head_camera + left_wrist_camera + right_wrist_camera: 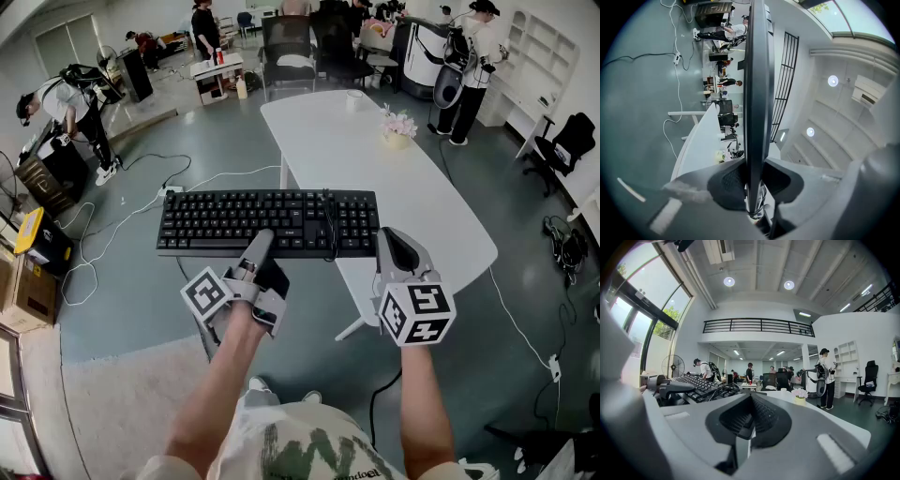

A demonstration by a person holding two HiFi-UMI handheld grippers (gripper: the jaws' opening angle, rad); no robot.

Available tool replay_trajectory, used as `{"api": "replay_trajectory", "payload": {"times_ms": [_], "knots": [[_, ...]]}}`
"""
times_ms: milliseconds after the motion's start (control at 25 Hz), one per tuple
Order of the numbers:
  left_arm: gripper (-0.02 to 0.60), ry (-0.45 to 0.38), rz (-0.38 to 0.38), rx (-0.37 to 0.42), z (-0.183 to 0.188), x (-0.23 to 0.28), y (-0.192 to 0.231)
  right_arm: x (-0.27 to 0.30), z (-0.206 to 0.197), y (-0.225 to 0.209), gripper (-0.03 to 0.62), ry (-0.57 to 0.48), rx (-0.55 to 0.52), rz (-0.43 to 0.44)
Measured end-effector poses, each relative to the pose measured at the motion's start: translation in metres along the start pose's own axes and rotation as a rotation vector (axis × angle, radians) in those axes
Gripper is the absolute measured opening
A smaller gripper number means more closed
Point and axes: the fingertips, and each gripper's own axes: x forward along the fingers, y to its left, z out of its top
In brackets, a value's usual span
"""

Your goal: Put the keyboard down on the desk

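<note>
Two bare forearms (pixel 225 375) reach out from the bottom of the head view, each carrying a gripper. The left gripper (pixel 260 246) is clamped on the near long edge of the keyboard (pixel 244 220), close to its middle. Its own view shows the black slab edge-on, pinched tight between both jaws. The right gripper (pixel 394 246) sits just beside the keyboard's right end, jaws pressed together with nothing between them, and in its own view the keys lie off to its left. The keyboard is in the air, carried flat with keys up and a coiled cable (pixel 328 225) lying on top. Its long axis runs left to right across the person. Seen from above, its right part lies over the near corner of the white desk (pixel 375 169) and its left part over grey floor (pixel 131 300). The desk therefore lies to the right of and beyond the holding jaws, so setting down likely calls for a shift rightward and forward before lowering. The desk's near half looks bare, while a flower pot (pixel 398 127) and a cup (pixel 354 97) stand toward its far end. Beyond, chairs (pixel 286 52) and several people fill the hall.
</note>
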Motion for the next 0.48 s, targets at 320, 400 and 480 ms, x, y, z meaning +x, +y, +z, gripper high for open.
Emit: {"api": "replay_trajectory", "payload": {"times_ms": [320, 400, 480], "knots": [[0.091, -0.004, 0.009, 0.004, 0.002, -0.003, 0.008, 0.003, -0.010, 0.003, 0.000, 0.010, 0.029, 0.015], [0.091, -0.004, 0.009, 0.002, 0.007, 0.000, 0.011, 0.008, -0.011, 0.005, 0.000, 0.007, 0.035, 0.016], [0.091, -0.001, 0.006, -0.007, 0.017, 0.003, 0.014, 0.019, -0.012, 0.010, 0.000, 0.013, 0.036, 0.012]]}}
